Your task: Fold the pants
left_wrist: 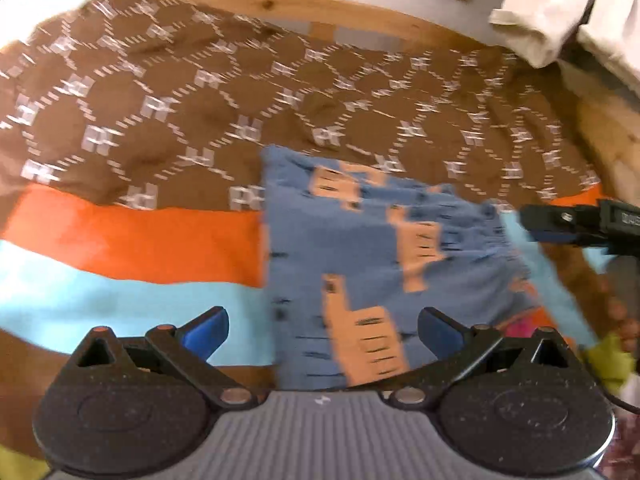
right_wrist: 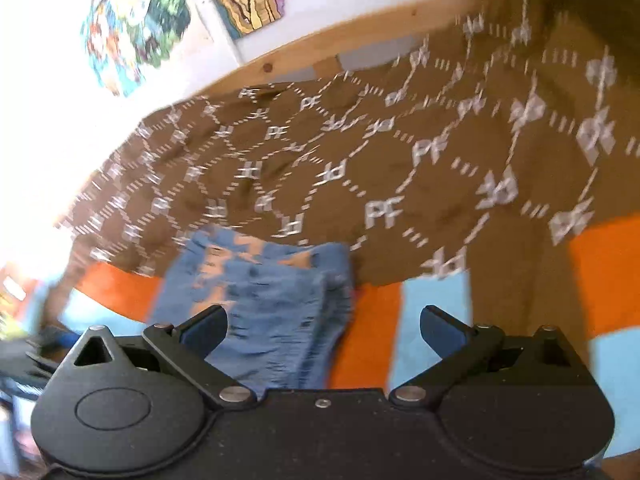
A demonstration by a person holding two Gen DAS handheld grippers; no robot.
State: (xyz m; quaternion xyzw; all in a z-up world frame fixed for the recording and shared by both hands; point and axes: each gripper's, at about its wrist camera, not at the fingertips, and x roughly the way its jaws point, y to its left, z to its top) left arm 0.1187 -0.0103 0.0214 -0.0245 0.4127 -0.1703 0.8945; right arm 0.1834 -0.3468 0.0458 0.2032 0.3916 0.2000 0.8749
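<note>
Pants: the blue pants [left_wrist: 360,256] with tan animal shapes lie already folded into a compact block on the blanket [left_wrist: 168,120]; both views are motion-blurred, so seams and layers are hard to read.

Surface: the blanket is brown with white marks, with orange and light-blue bands at the near side; it looks like a bed with a wooden frame [left_wrist: 280,6] behind, not a table.

Left gripper: your left gripper [left_wrist: 323,326] is spread wide with nothing between the fingers; the pants lie directly ahead and slightly to its right, the near edge running under the gripper body.

Right gripper: your right gripper [right_wrist: 324,326] is also spread wide and holds nothing; in its own view the pants [right_wrist: 260,304] lie ahead and to its left, partly hidden by the left finger.

Right gripper from the left view: the right gripper [left_wrist: 528,220] shows at the pants' right edge, close to the gathered waistband; contact cannot be confirmed.

Long axis: judged roughly, the block runs away from you, near edge to far edge, only a little longer than wide.

Nearer hand: both are close; the left sits squarer over the near edge, the right at the side.

Progress: my judgement is the fold is near done; one more fold or a smoothing pass may remain.
</note>
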